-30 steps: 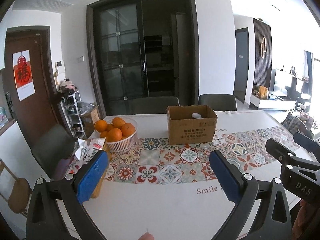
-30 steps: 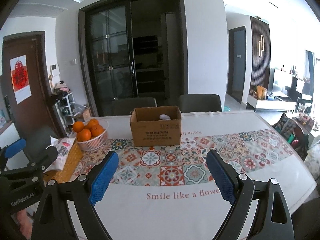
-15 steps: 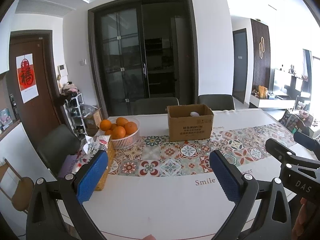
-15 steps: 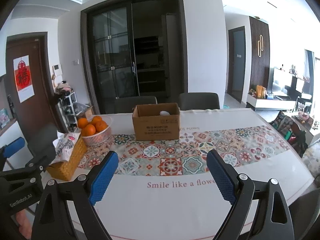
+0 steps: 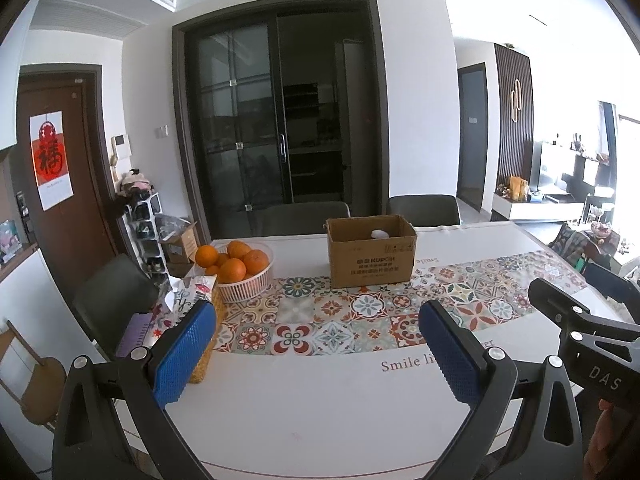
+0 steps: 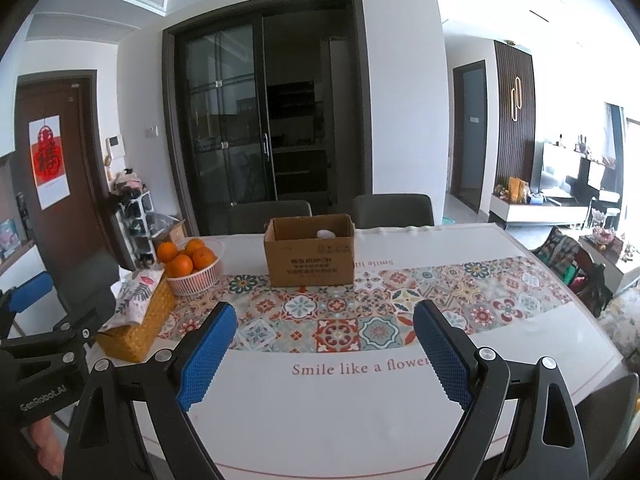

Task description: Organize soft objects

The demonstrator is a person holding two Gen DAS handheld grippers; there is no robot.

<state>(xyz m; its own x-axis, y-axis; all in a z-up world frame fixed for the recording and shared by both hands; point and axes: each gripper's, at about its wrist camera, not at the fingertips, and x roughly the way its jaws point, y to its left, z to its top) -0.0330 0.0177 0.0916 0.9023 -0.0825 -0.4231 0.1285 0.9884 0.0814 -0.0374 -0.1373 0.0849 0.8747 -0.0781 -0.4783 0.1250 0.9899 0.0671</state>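
Note:
An open brown cardboard box (image 5: 372,254) stands at the far middle of the table, also in the right wrist view (image 6: 310,254). A small white soft object (image 5: 380,234) shows just inside its rim (image 6: 326,234); the rest of the inside is hidden. My left gripper (image 5: 318,344) is open and empty, held above the table's near edge. My right gripper (image 6: 324,348) is open and empty, beside it to the right. Both are well short of the box.
A white basket of oranges (image 5: 240,268) stands left of the box. A wicker tissue box (image 6: 136,320) sits at the table's left edge. A patterned runner (image 6: 360,312) crosses the white table (image 6: 340,420). Dark chairs stand behind (image 6: 392,210) and at the left (image 5: 108,300).
Both grippers have drawn back and risen from the table, so the box and oranges look smaller and farther. Both stay open and empty.

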